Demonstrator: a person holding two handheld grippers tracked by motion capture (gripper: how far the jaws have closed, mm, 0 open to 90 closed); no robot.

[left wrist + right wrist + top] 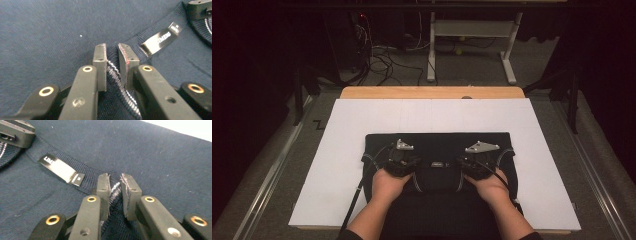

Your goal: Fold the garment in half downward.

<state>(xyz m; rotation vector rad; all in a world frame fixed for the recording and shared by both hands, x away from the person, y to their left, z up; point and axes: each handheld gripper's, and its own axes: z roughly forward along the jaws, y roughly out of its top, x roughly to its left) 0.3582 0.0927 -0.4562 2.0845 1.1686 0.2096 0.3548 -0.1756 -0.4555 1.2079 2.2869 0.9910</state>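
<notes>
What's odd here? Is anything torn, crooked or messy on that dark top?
Nothing looks damaged or spilled. The navy garment lies flat and square on the white board. The left gripper and right gripper each pinch the ribbed collar into a small ridge beside the neck label; that is deliberate.

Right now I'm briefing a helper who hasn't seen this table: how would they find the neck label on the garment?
On the white board lies a dark navy garment, neckline toward the person. The left gripper and right gripper each pinch its ribbed collar. Between them sits the neck label: a glossy black strip with white lettering, the only shiny thing on the matte knit.
</notes>
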